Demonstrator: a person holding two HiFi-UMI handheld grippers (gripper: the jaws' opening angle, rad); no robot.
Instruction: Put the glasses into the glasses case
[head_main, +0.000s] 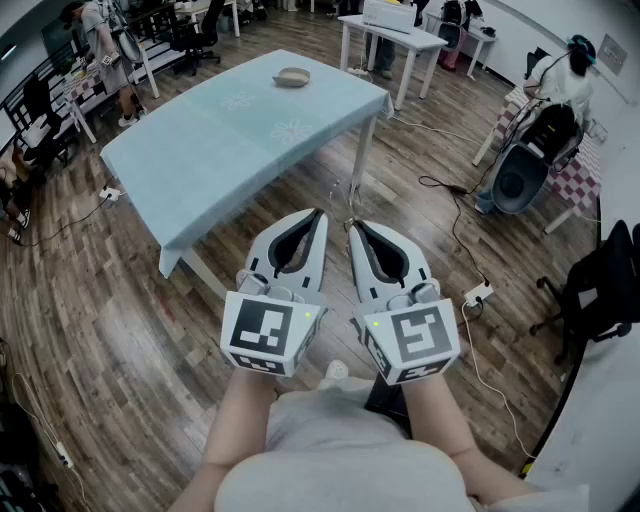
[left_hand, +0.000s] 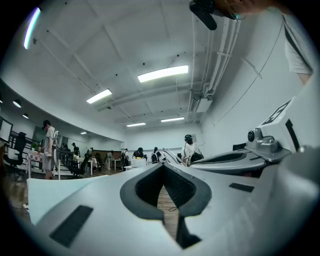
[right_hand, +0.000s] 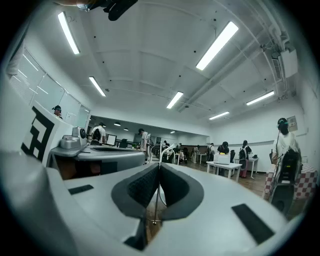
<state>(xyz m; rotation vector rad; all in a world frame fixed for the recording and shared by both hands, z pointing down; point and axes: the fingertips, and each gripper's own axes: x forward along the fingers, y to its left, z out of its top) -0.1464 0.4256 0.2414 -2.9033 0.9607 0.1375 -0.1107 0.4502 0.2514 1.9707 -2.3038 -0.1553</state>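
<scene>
Two grippers are held side by side in front of the person's body, above the wooden floor (head_main: 120, 330) and well short of the table (head_main: 200, 150) with its pale blue cloth. The left gripper (head_main: 318, 213) has its jaws closed tip to tip with nothing between them; in the left gripper view (left_hand: 163, 164) only floor shows through the hollow behind the pads. The right gripper (head_main: 352, 226) is the same, tips meeting and empty in its own view (right_hand: 160, 165).

A small tan oval object (head_main: 292, 76) lies alone near the table's far edge. It is probably the glasses case, though it is too small to be sure. The glasses cannot be made out anywhere on the cloth.

The task looks not yet begun. The step in hand is the approach: get close to the table first, and spread both pairs of jaws before reaching. It would be wise to find the glasses from close up before committing either gripper.
</scene>
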